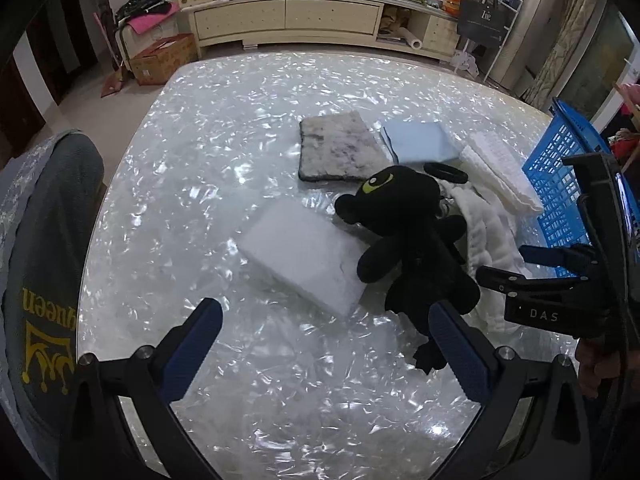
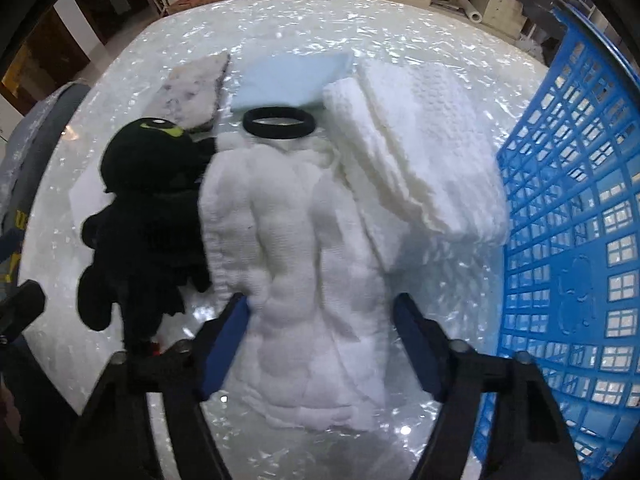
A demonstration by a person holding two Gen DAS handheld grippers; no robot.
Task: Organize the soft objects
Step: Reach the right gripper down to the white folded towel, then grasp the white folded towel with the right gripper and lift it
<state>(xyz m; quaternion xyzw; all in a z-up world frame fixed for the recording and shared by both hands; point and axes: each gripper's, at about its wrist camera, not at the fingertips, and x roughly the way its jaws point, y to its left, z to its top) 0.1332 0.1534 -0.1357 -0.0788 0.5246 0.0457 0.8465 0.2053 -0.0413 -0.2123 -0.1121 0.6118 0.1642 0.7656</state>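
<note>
left gripper [image 1: 326, 344]: jaws spread wide above the table [image 1: 240, 128]
black plush toy [image 1: 408, 232]: lying partly on a white foam block [image 1: 304, 258]
right gripper [image 1: 516, 266]: over the white quilted cloth [image 1: 486, 236]
blue basket [image 1: 560, 176]: at the right edge

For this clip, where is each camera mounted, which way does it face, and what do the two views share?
Left wrist: on the left tool, facing across the table at the black plush; its own open fingers and the right tool show.
Right wrist: on the right tool, over the white quilted cloth; own open fingers show.
Shared: plush, cloth, blue basket.
</note>
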